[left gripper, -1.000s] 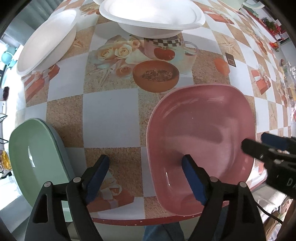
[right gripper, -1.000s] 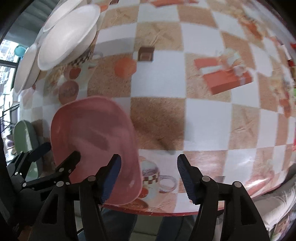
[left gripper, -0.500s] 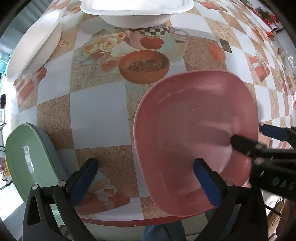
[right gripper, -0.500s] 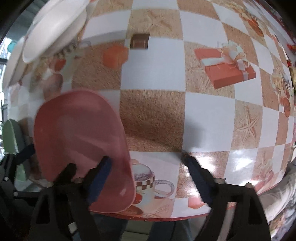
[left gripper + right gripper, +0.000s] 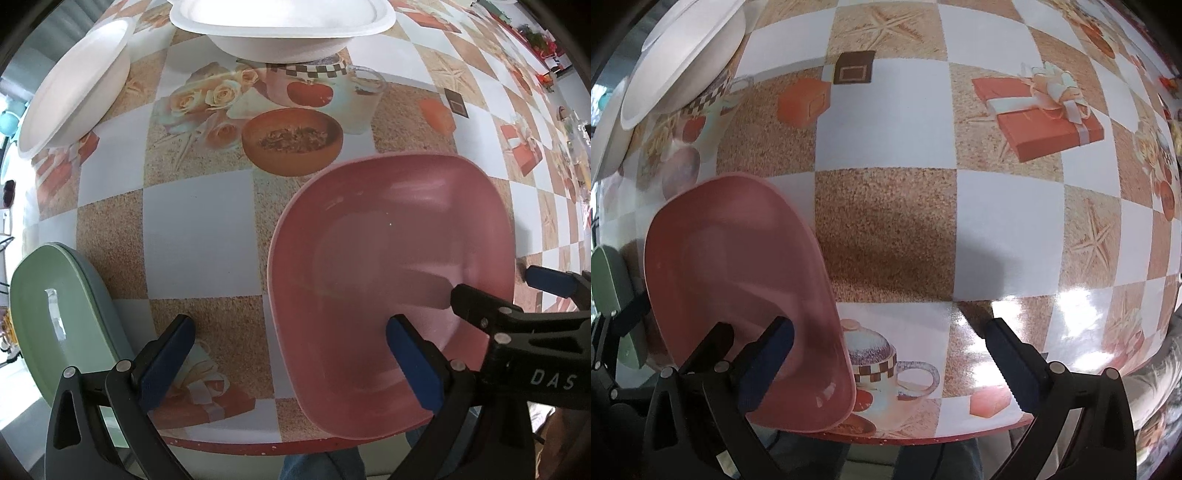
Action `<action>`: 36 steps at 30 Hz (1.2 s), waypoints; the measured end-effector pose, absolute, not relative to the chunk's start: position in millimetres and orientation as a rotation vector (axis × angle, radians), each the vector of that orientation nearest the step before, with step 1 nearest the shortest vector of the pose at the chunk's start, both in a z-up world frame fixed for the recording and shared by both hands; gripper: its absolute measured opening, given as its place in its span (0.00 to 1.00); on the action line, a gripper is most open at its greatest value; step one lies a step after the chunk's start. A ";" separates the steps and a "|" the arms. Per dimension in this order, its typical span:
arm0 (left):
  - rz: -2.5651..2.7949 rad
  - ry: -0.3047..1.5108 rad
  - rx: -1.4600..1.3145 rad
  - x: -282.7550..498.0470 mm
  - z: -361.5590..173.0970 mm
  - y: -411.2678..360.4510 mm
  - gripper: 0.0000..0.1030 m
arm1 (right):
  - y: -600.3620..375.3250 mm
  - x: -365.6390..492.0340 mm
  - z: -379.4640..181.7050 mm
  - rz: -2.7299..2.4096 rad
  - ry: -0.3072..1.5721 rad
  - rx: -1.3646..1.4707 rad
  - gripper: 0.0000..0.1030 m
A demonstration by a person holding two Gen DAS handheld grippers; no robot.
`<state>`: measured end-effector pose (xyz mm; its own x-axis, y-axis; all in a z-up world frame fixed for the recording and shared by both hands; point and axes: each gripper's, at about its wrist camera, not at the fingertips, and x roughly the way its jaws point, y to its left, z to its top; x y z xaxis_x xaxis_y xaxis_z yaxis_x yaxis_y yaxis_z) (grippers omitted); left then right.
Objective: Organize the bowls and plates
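A pink plate (image 5: 391,273) lies at the table's near edge; it also shows in the right wrist view (image 5: 738,280). My left gripper (image 5: 291,362) is open, its right pad over the plate's near part and its left pad over the tablecloth. My right gripper (image 5: 890,354) is open, its left pad over the plate's right rim. In the left wrist view the right gripper's fingers (image 5: 480,302) reach over the plate's right edge. A green plate stacked on a blue one (image 5: 51,314) sits at the left edge. Two white bowls (image 5: 280,22) (image 5: 74,85) stand at the back.
The table (image 5: 886,122) has a checkered cloth printed with gift boxes, cups and starfish. Its red front edge (image 5: 258,445) is close below both grippers. The white bowls (image 5: 683,55) show at the far left in the right wrist view.
Both grippers have opened wider and shifted a little; the pink plate's near side now stands higher in both views. The right gripper's fingers stay at its right rim.
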<state>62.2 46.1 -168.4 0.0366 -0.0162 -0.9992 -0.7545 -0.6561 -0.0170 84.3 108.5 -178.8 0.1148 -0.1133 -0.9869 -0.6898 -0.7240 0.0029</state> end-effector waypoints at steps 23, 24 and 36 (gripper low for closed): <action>1.619 0.762 -1.755 44.0 -149.8 62.0 0.35 | 101.6 43.2 -164.9 1.687 0.794 -2.112 0.25; 1.627 0.765 -1.751 41.5 -148.4 60.4 0.35 | 97.9 41.8 -162.9 1.686 0.794 -2.121 0.25; 1.702 0.770 -1.653 9.6 -113.7 26.9 0.35 | 80.4 16.9 -123.6 1.756 0.814 -2.131 0.25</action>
<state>9.6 26.9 -113.7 -0.0080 0.0434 -0.9990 -0.7792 -0.6265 -0.0210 16.9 80.4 -123.6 0.1116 -0.2527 -0.9611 -0.5702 -0.8084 0.1464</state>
